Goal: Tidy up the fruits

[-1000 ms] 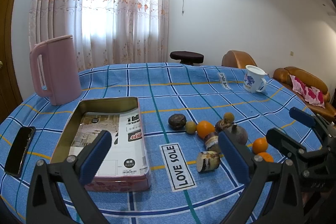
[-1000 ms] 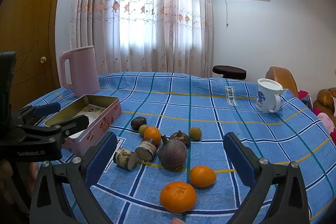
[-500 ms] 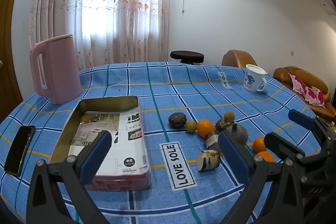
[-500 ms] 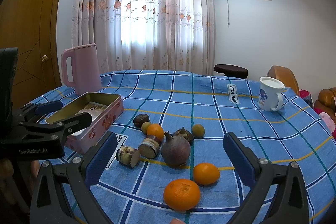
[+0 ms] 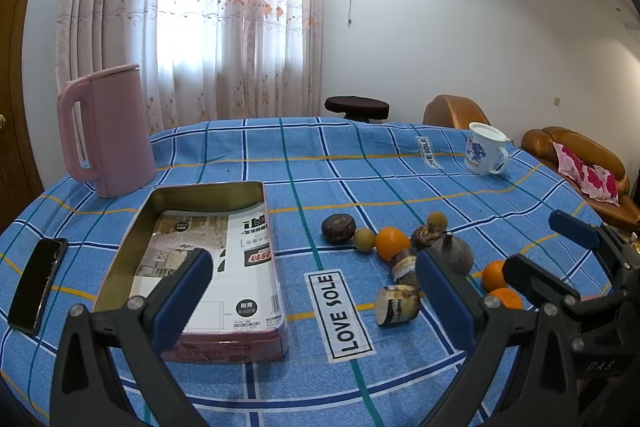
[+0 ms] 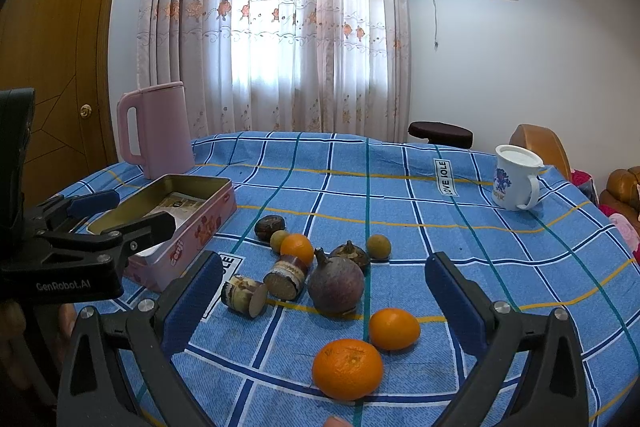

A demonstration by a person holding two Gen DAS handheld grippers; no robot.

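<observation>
Several fruits lie in a cluster on the blue checked cloth: three oranges [image 6: 347, 367] [image 6: 394, 323] [image 6: 297, 249], a round purple fruit [image 6: 336, 287], two cut brown stalk pieces [image 6: 244, 295] [image 6: 286, 277], a dark brown fruit [image 6: 270, 227] and small greenish ones [image 6: 378, 246]. An open pink tin [image 5: 224, 347] lined with printed paper sits left of them. My left gripper [image 5: 314, 261] hovers open, facing the gap between the tin and the fruit, nothing between its fingers. My right gripper [image 6: 324, 263] is open too, just short of the oranges.
A pink jug [image 5: 106, 131] stands behind the tin, and a black phone [image 5: 38, 285] lies at the table's left edge. A white mug [image 6: 514, 177] is at the far right. Behind the table are a stool [image 5: 356, 107] and brown sofas.
Both views have drifted only slightly. The fruits and the tin lie where they were, and both grippers stay open.
</observation>
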